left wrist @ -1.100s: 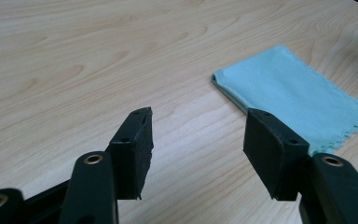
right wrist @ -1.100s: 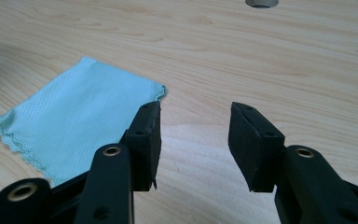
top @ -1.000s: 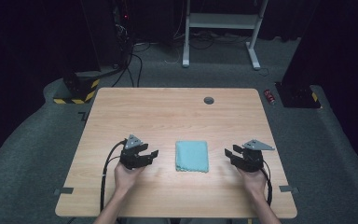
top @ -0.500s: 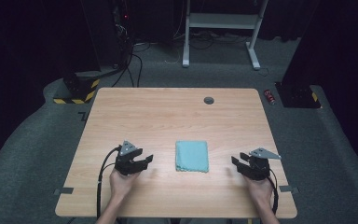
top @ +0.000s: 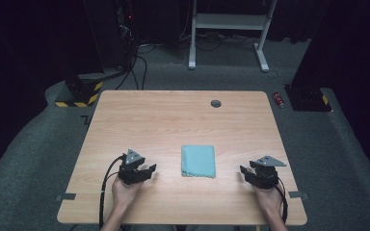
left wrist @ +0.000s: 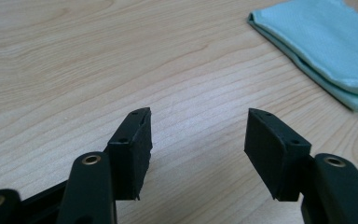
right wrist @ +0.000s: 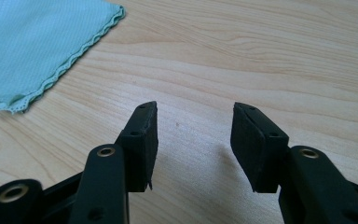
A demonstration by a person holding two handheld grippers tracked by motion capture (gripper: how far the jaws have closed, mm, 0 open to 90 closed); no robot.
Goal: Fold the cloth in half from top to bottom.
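Observation:
A folded teal cloth [top: 198,161] lies flat on the wooden table [top: 173,120], near the front and in the middle. My left gripper [top: 148,171] rests low over the wood to the cloth's left, open, with its jaws pointing toward the cloth. In the left gripper view the left gripper [left wrist: 198,116] has bare wood between its pads and the cloth [left wrist: 326,42] lies at the upper right. My right gripper [top: 244,172] sits to the cloth's right, also open. Its jaws have just been opening further. In the right gripper view the right gripper [right wrist: 196,109] holds nothing and the cloth [right wrist: 37,46] is at the upper left.
A small dark grommet [top: 216,103] sits in the table's far edge. On the carpet beyond are a red can [top: 279,99], a yellow-and-black striped base [top: 77,96], cables and a white desk frame [top: 226,21].
Both hands have drawn back toward the table's near edge and sunk lower. The left gripper has shifted slightly left and the right slightly right, away from the cloth, which has not moved.

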